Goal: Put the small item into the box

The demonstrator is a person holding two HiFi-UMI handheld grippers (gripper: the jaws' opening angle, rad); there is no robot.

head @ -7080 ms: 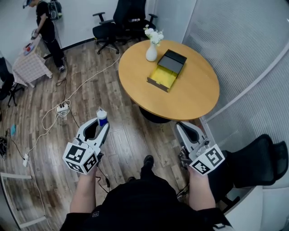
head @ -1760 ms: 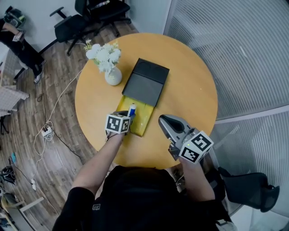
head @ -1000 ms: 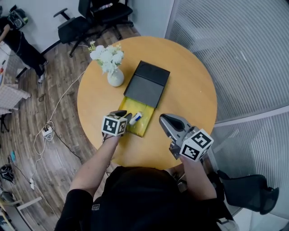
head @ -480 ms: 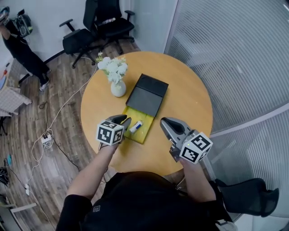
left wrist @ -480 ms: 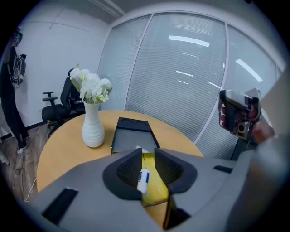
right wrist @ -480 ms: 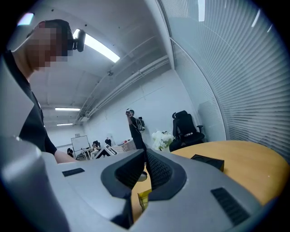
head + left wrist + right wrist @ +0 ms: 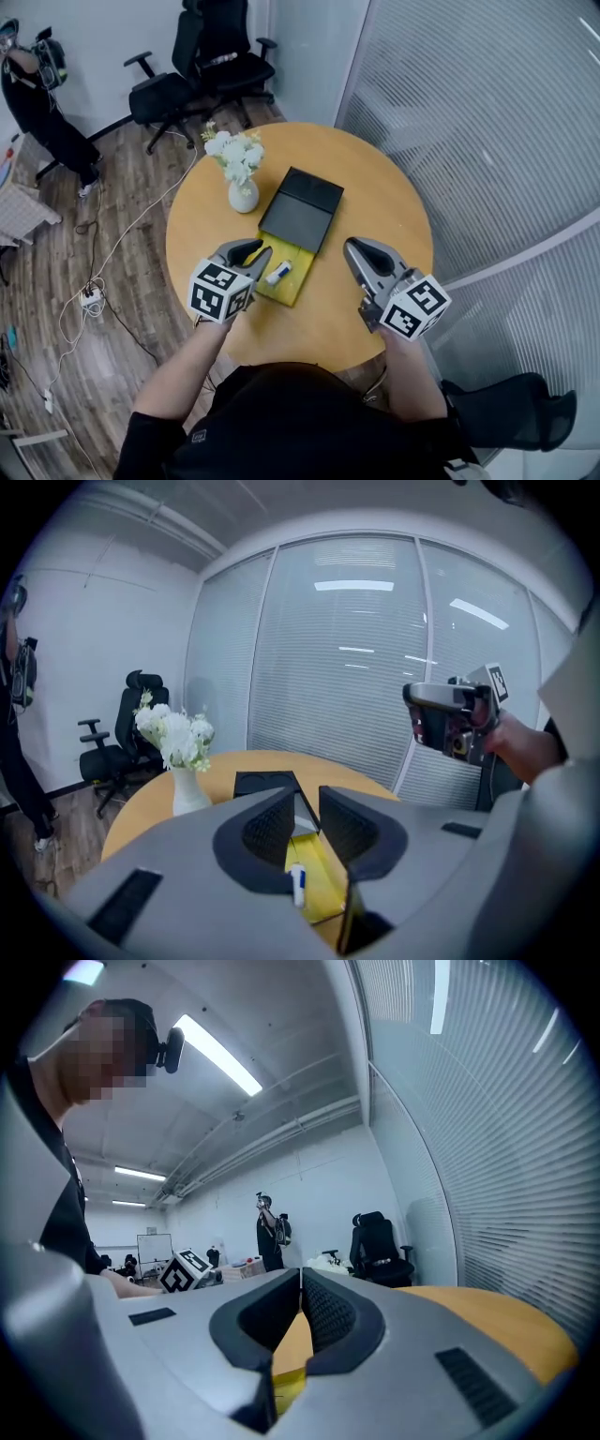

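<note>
**Head view: small item lies in the box's yellow tray, both grippers empty**

The small item point(image 7: 278, 273), a white tube with a blue cap, lies on its side in the pulled-out yellow tray of the box point(image 7: 302, 211) on the round table point(image 7: 384, 202). The left gripper point(image 7: 258, 251) hovers just beside the tray. In the left gripper view its 2 jaws stand apart with nothing between them, and the tube shows beyond the gap. The right gripper point(image 7: 354, 248) hangs apart from the box with its jaws pressed together on nothing.

The tube looks light, stiff and smooth (probably plastic), so it would likely roll or slip. If it needs moving, the best hold is across the middle of the barrel, square to its length, not on the cap.
</note>
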